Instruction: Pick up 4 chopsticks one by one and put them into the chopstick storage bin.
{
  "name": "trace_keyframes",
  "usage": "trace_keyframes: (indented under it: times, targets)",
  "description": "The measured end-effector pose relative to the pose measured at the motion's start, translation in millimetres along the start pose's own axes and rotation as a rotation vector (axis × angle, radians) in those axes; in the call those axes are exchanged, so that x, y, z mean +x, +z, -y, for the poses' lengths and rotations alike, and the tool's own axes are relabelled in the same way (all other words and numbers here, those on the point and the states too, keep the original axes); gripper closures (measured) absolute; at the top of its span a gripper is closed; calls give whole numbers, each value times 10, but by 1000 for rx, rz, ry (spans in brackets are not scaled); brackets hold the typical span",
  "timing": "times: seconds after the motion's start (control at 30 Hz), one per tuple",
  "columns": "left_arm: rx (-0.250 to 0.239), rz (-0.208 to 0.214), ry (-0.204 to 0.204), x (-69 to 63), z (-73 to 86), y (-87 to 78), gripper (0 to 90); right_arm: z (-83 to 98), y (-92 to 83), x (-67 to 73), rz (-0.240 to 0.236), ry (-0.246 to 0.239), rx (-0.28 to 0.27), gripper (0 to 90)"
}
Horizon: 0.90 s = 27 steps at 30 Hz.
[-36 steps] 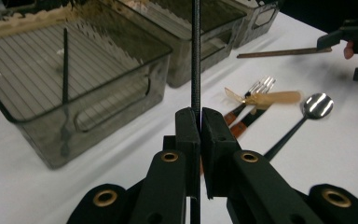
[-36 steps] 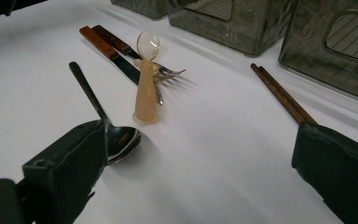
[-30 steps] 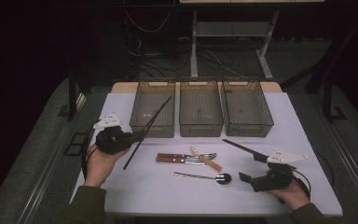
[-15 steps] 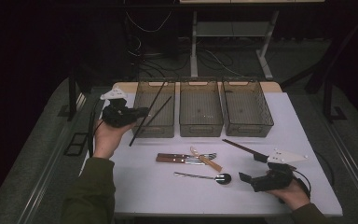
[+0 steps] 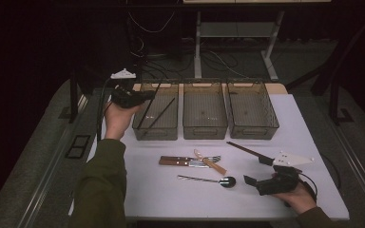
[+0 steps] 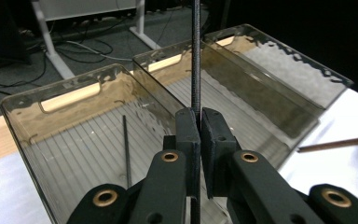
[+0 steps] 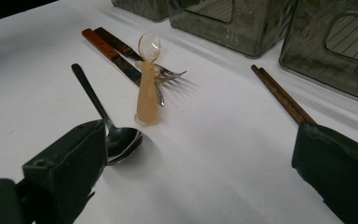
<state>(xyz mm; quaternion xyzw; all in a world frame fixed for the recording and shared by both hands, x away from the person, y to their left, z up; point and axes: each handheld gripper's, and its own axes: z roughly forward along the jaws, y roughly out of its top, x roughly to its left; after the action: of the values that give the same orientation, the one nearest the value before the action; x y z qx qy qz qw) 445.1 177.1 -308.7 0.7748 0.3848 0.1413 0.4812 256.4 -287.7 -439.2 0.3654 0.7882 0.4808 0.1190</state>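
A: The black chopstick (image 6: 196, 56) is thin, straight and dark, with a matte surface. The left hand-held gripper (image 5: 140, 97) is clenched on it; in the left gripper view the two pads press it from both sides.

B: Where is it compared with the left bin (image 5: 156, 124)?

A: In the high view it hangs over the left bin, near the bin's left rim. Its long axis is tilted: the upper end points toward the bin's far edge, the lower end goes down toward the bin's near left corner. A second black chopstick (image 5: 160, 114) lies in the same bin, also diagonal.

B: And in the left gripper view?

A: There the held chopstick runs straight up and down through the jaws, across the bin walls behind it.

B: The other hand?

A: The right hand-held gripper (image 5: 261, 172) is released, its jaws stand wide apart on the tabletop (image 5: 171, 199), well to the right of the left bin. A spoon (image 7: 116, 140) lies just beside one jaw, brown chopsticks (image 7: 282, 100) near the other.
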Motion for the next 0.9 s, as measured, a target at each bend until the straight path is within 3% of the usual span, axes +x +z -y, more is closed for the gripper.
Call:
trace_keyframes:
  times: [0.2,0.4,0.6,0.9]
  targets:
    - [33,-40,8,65,-44,194,860,0,-3,2,-4,-2,0,36]
    - [86,-81,25,119,31,355,860,1,-1,1,-5,-2,0,36]
    - [98,-108,10,164,143,461,860,0,-2,2,-9,-3,0,36]
    - [131,-107,-30,235,341,568,859,0,-5,5,-10,-7,-1,36]
